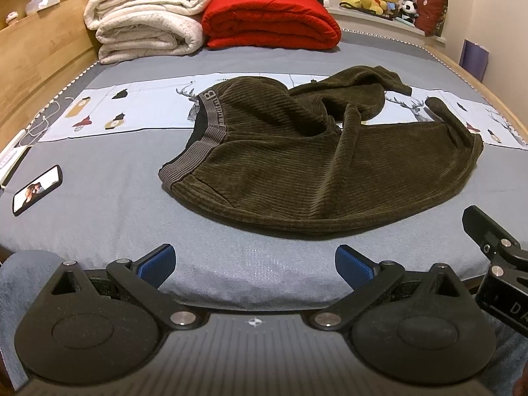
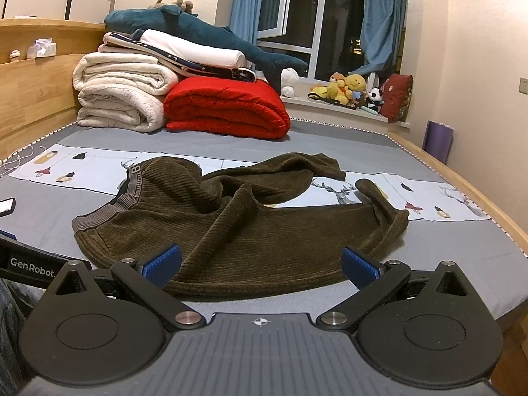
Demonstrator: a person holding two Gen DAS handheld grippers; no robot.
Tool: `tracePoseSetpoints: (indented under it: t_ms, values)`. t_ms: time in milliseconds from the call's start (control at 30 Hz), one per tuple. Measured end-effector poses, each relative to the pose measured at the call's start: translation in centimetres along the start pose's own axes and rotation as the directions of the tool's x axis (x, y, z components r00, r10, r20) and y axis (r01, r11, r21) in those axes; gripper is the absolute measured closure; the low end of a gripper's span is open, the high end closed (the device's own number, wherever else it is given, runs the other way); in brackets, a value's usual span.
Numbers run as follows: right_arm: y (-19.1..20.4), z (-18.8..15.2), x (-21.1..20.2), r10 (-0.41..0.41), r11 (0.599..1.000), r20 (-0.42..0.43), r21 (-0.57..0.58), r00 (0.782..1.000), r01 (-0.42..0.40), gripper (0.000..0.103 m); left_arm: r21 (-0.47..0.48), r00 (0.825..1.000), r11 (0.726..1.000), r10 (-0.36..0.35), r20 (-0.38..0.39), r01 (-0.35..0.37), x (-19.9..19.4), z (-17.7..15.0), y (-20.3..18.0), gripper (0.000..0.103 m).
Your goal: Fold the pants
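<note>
Lying rumpled on the bed [image 1: 99, 231], the soft, limp corduroy pants [image 1: 313, 165] suit waistband [image 1: 198, 151] grips; both tongs, left [image 1: 254, 264] and right [image 2: 260, 265], gape empty.

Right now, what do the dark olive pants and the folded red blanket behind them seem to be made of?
The dark olive pants look like wide-ribbed corduroy: parallel raised cords run across the matte fabric. Their grey waistband looks like ribbed knit elastic, with fine ridges. The folded red blanket seems to be thick, soft fleece or plush, judging by its fuzzy matte surface and rounded folds; the exact fibre cannot be told.
</note>
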State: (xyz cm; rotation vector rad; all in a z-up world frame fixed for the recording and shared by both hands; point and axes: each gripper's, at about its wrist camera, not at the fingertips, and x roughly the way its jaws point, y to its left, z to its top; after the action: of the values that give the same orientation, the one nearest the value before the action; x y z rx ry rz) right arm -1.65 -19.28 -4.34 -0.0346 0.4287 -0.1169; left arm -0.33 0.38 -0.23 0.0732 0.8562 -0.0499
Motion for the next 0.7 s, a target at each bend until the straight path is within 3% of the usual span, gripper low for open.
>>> tracePoseSetpoints:
  t_ms: [700]
  values:
    - [-0.08,-0.36,0.48,0.001,1.000,-0.014,0.005,1.000,-0.001,0.001,0.004,1.000,1.000,0.010,-0.009,-0.010,0.21,-0.07,-0.12,0.000]
